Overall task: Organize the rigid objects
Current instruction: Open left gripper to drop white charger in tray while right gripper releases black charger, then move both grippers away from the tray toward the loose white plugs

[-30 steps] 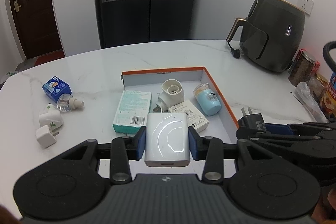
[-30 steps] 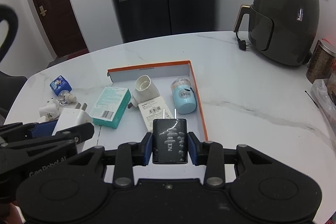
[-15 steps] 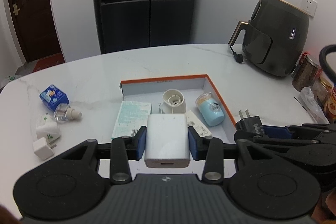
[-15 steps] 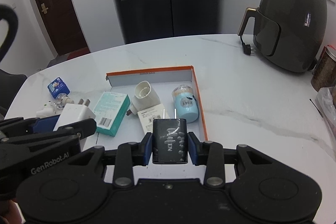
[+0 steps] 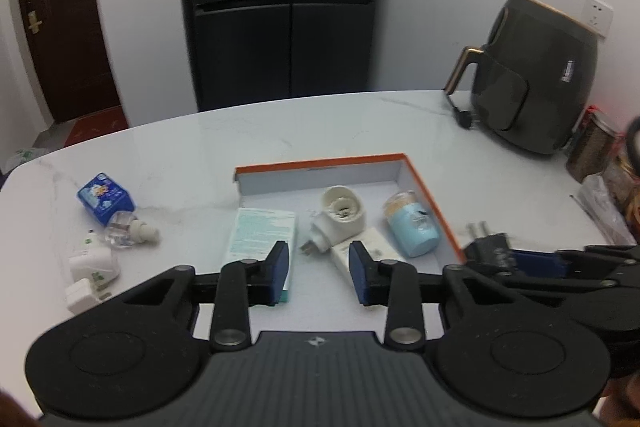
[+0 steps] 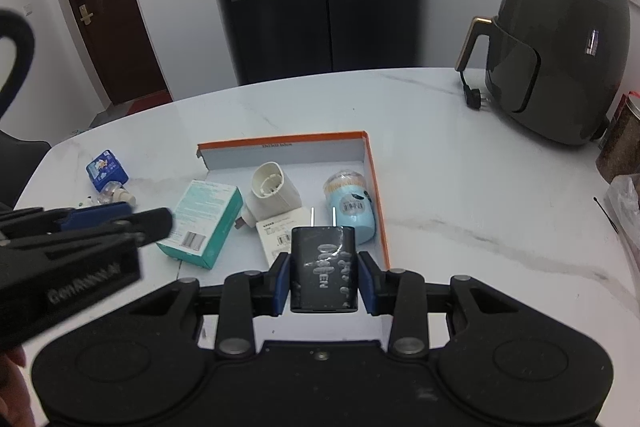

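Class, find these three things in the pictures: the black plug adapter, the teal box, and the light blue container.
black plug adapter [image 6: 323, 269], right wrist view, on its front face between the pads.
teal box [image 6: 204, 223], right wrist view, on its printed top face.
light blue container [image 5: 414, 231], left wrist view, on its blue body.

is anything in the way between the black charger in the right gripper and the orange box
Nothing visible blocks it. The right gripper holds the black charger above the near, open part of the orange box. The white box and blue bottle lie just ahead inside it, and the box floor nearer the gripper looks bare.
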Motion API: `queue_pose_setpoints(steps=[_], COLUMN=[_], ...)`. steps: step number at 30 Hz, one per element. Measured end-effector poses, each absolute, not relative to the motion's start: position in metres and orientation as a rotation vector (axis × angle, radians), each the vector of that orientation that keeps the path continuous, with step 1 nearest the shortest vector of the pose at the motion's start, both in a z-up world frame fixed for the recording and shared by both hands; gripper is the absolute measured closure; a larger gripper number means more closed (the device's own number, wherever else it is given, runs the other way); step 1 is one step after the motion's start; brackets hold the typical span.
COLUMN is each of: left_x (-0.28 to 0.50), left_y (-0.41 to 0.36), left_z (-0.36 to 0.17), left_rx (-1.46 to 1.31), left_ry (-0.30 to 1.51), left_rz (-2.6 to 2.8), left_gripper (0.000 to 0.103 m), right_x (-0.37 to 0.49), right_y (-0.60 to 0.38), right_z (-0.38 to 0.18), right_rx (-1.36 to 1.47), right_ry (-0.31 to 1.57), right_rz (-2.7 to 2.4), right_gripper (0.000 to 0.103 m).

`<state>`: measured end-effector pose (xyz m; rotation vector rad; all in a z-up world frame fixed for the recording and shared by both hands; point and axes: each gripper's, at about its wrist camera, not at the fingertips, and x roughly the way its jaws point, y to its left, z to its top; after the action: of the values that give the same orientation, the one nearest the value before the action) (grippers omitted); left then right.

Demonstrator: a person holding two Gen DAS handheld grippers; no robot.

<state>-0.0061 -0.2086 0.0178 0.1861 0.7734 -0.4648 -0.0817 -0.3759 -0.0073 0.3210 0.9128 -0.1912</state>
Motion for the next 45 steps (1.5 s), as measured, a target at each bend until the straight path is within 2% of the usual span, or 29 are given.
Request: queue_pose_setpoints(steps=[11,18,21,23,26,29,32,45], left_x=[0.009,0.007,0.007,0.008,0.011,0.014,0.017,0.033], left_y=[-0.180,-0.172,-0.164,-0.155,-0.141,-0.126,-0.111,-0.058], left_z=[0.011,0.011,0.013,0.014,0.015,0.015,0.015,0.011], left_rx=[0.144,0.134,0.136,0.128,0.119,0.109,0.101,0.066], left_ry=[0.824,0.830,0.826,0.823,0.826,0.827,0.829,0.846], left_rz=[-0.392,-0.396,-0.386,-0.370,-0.342,-0.321,-0.296,-0.207], left_gripper=[0.068,0.068,0.062,0.052,0.045,0.039,0.036,0.034], right_x=[-0.082,-0.075,-0.069,-0.065,-0.059,-0.052,-0.044,-0.013], right_y=[-0.370,-0.355,-0.342,-0.332,-0.317,-0.303,-0.288,-0.230], right_z=[-0.030,-0.029,-0.025,-0.023,-0.020,-0.017,-0.016,-0.014], right_rx=[0.336,0.307,0.293,0.283,0.265,0.248,0.234,0.192], right_ry=[0.975,0.979,0.975,0.974,0.973,0.970,0.969,0.981], right_rz=[-0.190,-0.189,-0.171,-0.154,-0.135,-0.119,-0.099,-0.004], right_gripper=[0.059,0.055,0.052,0.050,0.044,0.036,0.035,0.032])
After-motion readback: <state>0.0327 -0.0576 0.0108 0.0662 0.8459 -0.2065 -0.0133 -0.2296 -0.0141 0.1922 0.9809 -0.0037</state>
